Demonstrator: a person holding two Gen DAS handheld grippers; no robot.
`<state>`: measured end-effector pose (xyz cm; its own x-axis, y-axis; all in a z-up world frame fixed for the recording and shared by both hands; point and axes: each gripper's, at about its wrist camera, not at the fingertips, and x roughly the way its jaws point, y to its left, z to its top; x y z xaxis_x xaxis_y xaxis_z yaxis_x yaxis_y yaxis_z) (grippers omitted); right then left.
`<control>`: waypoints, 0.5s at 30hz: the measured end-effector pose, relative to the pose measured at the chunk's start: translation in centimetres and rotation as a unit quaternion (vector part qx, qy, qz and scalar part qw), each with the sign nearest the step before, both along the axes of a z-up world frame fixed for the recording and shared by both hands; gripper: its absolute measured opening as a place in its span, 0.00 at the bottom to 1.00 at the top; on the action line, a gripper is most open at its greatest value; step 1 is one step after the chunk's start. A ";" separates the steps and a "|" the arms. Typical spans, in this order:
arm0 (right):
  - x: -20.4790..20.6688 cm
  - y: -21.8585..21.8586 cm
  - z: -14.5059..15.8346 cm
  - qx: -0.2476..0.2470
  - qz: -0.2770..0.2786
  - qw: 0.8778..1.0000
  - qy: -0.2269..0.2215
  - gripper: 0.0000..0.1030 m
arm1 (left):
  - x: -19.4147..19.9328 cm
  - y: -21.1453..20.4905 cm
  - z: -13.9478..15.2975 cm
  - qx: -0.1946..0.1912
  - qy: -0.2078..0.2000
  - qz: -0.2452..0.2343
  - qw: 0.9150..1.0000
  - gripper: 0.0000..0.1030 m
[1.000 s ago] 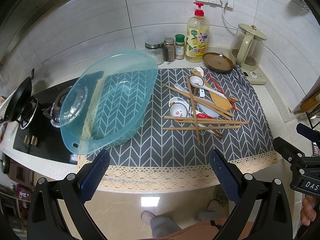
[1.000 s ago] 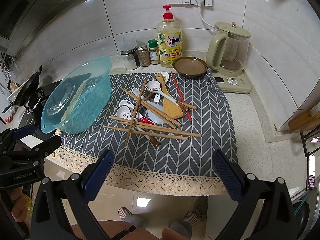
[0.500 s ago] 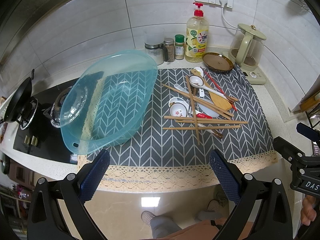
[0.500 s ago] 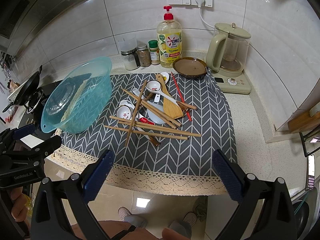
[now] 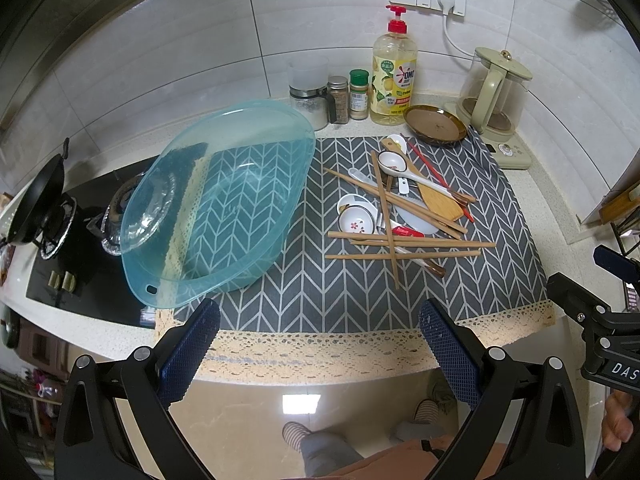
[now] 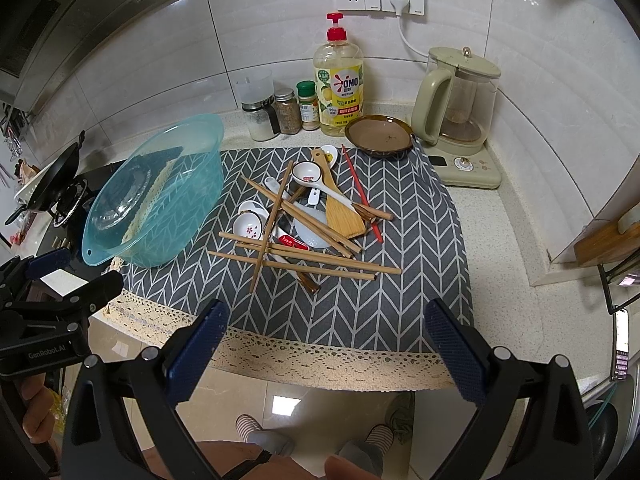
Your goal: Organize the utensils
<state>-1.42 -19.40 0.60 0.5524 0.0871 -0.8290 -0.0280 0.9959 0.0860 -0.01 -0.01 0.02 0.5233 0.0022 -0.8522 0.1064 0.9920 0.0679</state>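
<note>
Nothing has moved: both claws [image 5: 320,344] [image 6: 326,340] gape empty, utensil pile [image 6: 304,224] overlapping

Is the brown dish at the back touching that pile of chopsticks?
Apart. In the right wrist view, bare grey cloth shows between the brown dish and the wooden chopsticks lying nearer the front edge.

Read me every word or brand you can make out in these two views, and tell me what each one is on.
"OMO": label of the dish soap bottle.
"99%": same label, lower down; the Chinese print around it is too small to read.
"GenRobot.AI": body of the left gripper.
"DAS": body of the right gripper, cut off by the frame.
Spice jar label: blurred, unreadable.
</note>
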 end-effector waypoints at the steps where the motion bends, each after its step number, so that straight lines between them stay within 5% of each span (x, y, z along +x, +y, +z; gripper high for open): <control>1: -0.2 0.0 0.0 0.000 0.000 1.000 0.000 0.93 | 0.0 0.0 0.0 0.000 0.000 0.000 1.000 0.96; 15: 0.0 -0.1 -0.1 0.000 -0.001 1.000 0.003 0.93 | 0.7 -0.3 -0.1 0.000 0.007 -0.004 1.000 0.96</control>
<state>-1.46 -19.52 0.54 0.5472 0.0871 -0.8325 -0.0262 0.9959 0.0870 0.66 -0.30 -0.12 0.5115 -0.0022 -0.8593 0.1157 0.9911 0.0663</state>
